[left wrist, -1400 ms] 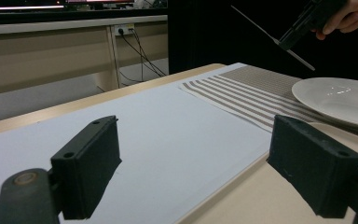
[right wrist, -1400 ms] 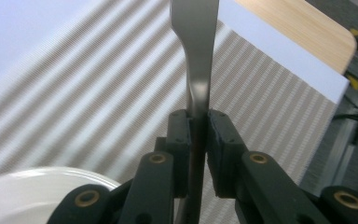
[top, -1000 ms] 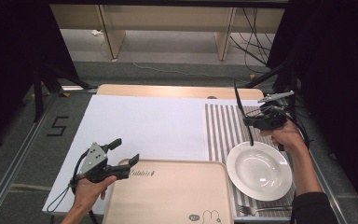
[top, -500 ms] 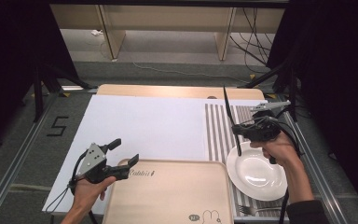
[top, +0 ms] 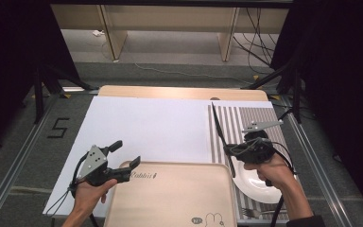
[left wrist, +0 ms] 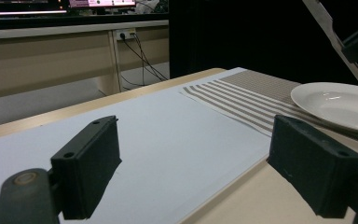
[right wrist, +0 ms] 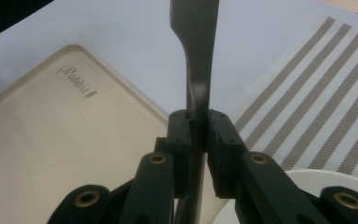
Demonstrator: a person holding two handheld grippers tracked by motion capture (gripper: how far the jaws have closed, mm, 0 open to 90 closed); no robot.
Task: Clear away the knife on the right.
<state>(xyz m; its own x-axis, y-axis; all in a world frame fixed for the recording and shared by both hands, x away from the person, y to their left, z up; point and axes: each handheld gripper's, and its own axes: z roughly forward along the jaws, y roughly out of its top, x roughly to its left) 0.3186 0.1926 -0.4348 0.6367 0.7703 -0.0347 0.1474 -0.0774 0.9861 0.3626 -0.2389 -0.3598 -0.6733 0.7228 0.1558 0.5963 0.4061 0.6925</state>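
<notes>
My right gripper (top: 228, 149) is shut on a metal table knife (top: 220, 127), held in the air over the left rim of the white plate (top: 260, 189), close to the tan tray's (top: 170, 198) right edge. In the right gripper view the knife (right wrist: 193, 42) rises from between the pressed jaws of that gripper (right wrist: 198, 135), above the tray (right wrist: 70, 140) and the striped placemat (right wrist: 317, 93). My left gripper (top: 125, 154) stands open at the tray's far left corner. Nothing lies between its jaws in the left gripper view (left wrist: 200, 172), where the plate (left wrist: 340, 105) and knife (left wrist: 335, 32) show at right.
A white sheet (top: 151, 127) covers the table's middle, with the striped placemat (top: 246, 120) at its right. A fork (top: 253, 213) lies on the placemat at the near edge, below the plate. Cables trail on the floor behind the table.
My right gripper has carried the knife left and nearer to me, from the placemat's far right side to the plate's left rim beside the tray. The left gripper has stayed put.
</notes>
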